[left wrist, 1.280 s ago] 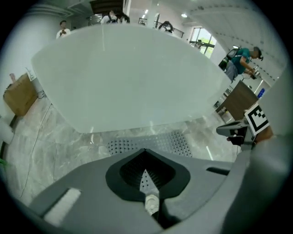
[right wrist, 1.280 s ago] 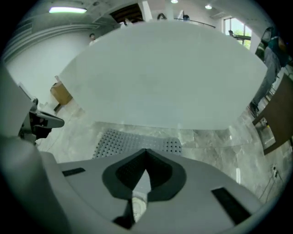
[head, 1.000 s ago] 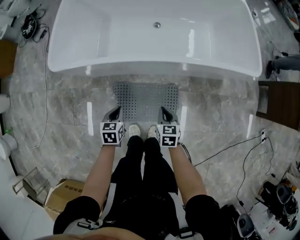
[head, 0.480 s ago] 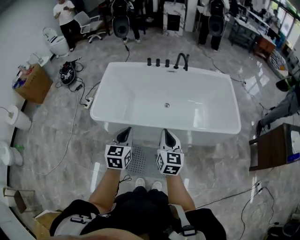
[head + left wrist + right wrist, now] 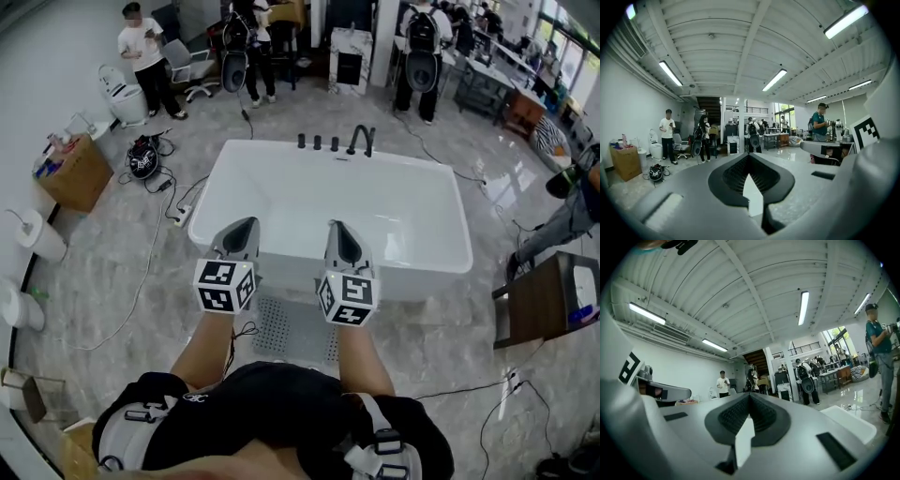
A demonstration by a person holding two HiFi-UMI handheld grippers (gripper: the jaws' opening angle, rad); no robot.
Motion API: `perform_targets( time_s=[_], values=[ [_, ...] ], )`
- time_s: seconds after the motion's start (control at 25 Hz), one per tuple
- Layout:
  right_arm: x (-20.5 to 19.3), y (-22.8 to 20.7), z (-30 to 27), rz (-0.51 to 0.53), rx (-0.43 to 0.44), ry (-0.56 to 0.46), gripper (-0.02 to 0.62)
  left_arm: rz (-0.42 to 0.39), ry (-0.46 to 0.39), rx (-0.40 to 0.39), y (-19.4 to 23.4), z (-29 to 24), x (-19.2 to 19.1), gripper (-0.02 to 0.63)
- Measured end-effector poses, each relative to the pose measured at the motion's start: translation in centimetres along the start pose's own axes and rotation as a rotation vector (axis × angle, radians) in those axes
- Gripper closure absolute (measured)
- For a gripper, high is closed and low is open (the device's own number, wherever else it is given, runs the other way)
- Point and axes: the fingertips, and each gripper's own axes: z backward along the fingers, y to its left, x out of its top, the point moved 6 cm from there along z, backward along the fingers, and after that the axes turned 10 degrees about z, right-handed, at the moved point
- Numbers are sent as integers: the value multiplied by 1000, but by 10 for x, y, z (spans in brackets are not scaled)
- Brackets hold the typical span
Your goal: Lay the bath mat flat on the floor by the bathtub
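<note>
Grey marble floor (image 5: 122,281) carries the bath mat (image 5: 292,330), lying flat at 6 o'clock of the bathtub (image 5: 375,206), just beside its wall. You hold the left gripper (image 5: 239,234) above it, jaws together, empty; right gripper (image 5: 342,242) at its 3 o'clock, likewise.

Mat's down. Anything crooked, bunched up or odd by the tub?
Nothing stands out. The mat lies flat on the floor beside the tub, its visible edges square to it; the arms hide part of it. The left gripper and right gripper are shut and empty, held above the tub's near rim.
</note>
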Motion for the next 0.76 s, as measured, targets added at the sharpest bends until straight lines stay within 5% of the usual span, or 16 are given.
perform_targets(
  time_s=[0.76],
  values=[
    [6,-5,-11,-3,22,-21,591,-13,5,-75,-10,-22,5,602]
  ],
)
